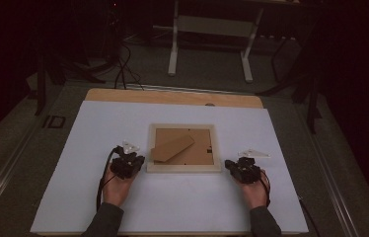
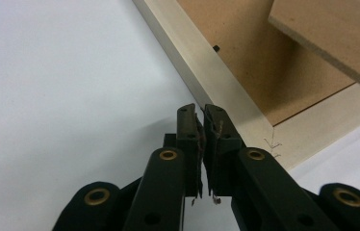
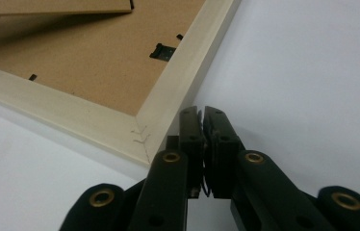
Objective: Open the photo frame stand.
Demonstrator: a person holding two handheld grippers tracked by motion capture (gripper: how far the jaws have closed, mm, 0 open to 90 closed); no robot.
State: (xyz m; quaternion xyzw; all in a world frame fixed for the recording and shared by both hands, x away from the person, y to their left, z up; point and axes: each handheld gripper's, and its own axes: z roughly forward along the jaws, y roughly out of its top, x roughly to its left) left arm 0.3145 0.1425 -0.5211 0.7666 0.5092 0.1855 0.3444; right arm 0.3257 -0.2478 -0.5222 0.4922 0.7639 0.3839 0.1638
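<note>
Picture frame point(image 1: 184, 168) lay face down at the centre of the high view on the white surface point(image 1: 98, 197), brown backing board point(image 1: 192, 148) up, with the fold-out stand point(image 1: 172, 147) lying at a slant across the board's left half.

Left hand-held gripper point(image 1: 132, 159) sat just beside the frame's lower left corner; its own view showed the jaws nearly closed, a thin slit between them, nothing held, tips just beside the pale moulding point(image 2: 226, 91). Right hand-held gripper point(image 1: 234, 164) sat likewise at the lower right corner point(image 3: 142, 137), jaws nearly closed and empty.

Judgement: the step appeared to be the approach to the frame. To do it well, the jaws would need to open wider than the moulding before closing, both sides kept level so the frame would not skew.

Hard to tell: whether the tips touched the wood. One black retaining tab point(image 3: 162, 51) was visible; the others were small or cut off. The room beyond was dark.
</note>
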